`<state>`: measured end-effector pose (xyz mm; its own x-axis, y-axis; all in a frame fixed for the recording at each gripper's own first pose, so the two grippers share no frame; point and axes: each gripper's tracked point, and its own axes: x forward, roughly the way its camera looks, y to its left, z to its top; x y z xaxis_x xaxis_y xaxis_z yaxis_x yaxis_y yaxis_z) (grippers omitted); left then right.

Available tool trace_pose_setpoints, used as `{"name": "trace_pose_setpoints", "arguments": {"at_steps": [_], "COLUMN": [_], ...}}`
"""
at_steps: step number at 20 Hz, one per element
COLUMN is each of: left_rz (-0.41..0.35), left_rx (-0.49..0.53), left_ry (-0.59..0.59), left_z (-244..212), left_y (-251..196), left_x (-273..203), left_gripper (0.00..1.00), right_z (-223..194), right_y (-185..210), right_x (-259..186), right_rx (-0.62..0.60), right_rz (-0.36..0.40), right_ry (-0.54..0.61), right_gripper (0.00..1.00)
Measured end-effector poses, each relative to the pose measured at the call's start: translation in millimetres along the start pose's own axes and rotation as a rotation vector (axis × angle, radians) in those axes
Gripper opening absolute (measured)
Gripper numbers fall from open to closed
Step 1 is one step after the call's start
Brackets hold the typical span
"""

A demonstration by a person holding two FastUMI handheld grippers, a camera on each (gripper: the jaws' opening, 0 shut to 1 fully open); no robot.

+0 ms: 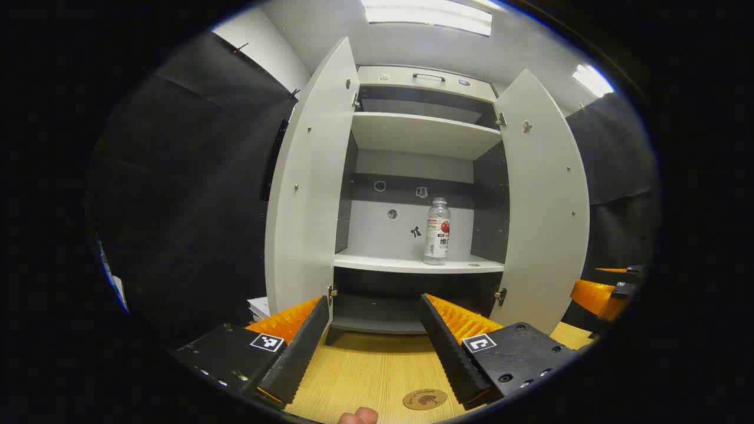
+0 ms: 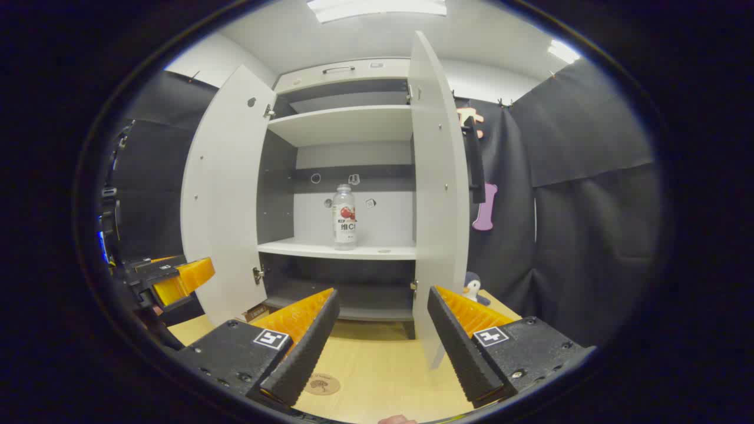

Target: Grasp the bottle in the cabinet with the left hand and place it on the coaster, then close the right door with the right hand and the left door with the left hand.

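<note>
Bottle (image 1: 437, 231) clear, upright (red label)

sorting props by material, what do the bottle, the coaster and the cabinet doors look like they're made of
Bottle: clear plastic, probably; see-through body, printed label wrap.
Coaster: looks like cork or thin wood; matte tan disc with a dark printed mark.
Cabinet doors: likely laminated board; flat, smooth matte light grey faces with small metal fittings at the hinge edges.

One bottle (image 1: 437, 231), one coaster (image 1: 425, 399), one cabinet (image 1: 412, 135) with two open doors, and one toy penguin (image 2: 471, 287).
</note>
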<state>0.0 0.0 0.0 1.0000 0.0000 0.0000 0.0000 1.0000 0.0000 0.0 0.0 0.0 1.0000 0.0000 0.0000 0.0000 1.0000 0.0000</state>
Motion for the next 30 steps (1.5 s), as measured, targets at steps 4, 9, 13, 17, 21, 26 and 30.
{"name": "trace_pose_setpoints", "arguments": {"at_steps": [4, 9, 13, 17, 21, 26, 30], "left_rz": [0.006, 0.003, -0.005, -0.016, -0.036, -0.047, -0.079], "left_rx": [-0.006, -0.004, -0.007, -0.011, -0.015, -0.006, -0.001], "left_ry": [0.01, 0.009, 0.015, 0.012, 0.01, 0.01, 0.01], "left_z": [-1, 0, -1, 1, 3, 5, 9], "left_y": [3, 5, 3, -1, -6, -8, -18], "left_x": [-1, -1, 0, 1, 3, 7, 14], "left_gripper": [0.94, 0.94, 0.94, 0.94, 0.94, 0.94, 0.94], "right_z": [0, -1, -4, -3, -1, -1, 0], "right_y": [3, 7, 7, 7, 6, 6, 9], "right_x": [2, 2, 1, 0, -1, -2, -3], "right_rx": [-0.003, -0.005, -0.004, -0.006, -0.006, -0.007, -0.009], "right_rz": [0.001, 0.006, 0.005, 0.0, -0.002, -0.003, 0.002], "right_ry": [-0.006, -0.003, 0.004, 0.003, -0.004, -0.005, -0.007], "right_gripper": [0.99, 0.94, 0.94, 0.94, 0.99, 0.94, 0.94]}}
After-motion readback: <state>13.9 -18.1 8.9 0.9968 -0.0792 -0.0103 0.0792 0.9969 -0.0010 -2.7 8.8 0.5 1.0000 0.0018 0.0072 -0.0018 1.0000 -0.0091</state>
